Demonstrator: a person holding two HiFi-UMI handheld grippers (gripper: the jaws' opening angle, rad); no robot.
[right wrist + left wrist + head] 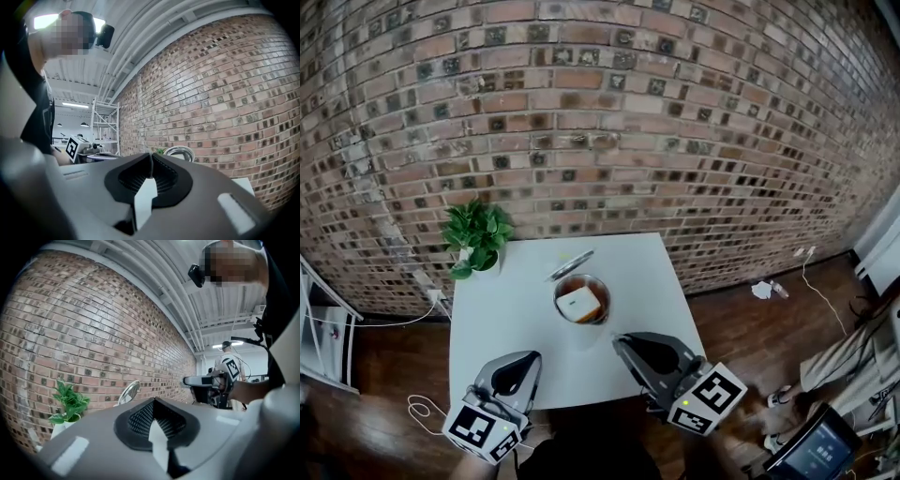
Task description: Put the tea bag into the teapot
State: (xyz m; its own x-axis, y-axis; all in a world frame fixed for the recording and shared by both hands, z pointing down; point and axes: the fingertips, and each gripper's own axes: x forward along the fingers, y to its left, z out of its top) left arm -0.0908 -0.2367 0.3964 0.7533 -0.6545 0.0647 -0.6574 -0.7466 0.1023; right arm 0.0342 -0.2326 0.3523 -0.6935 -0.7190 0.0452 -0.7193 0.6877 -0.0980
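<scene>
The tea bag (579, 302) sits inside the teapot (603, 290) on the table (502, 319), so I think my job is done. My left gripper (521, 364) and right gripper (626, 345) have jaws pressed together, holding nothing

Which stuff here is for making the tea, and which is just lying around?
For the job: teapot, tea bag already inside it, lid, left hand-held gripper, right hand-held gripper, both shut and empty.
Just lying about: potted plant, crumpled paper on the floor.

text: none legible | signs: none; labels: none
</scene>
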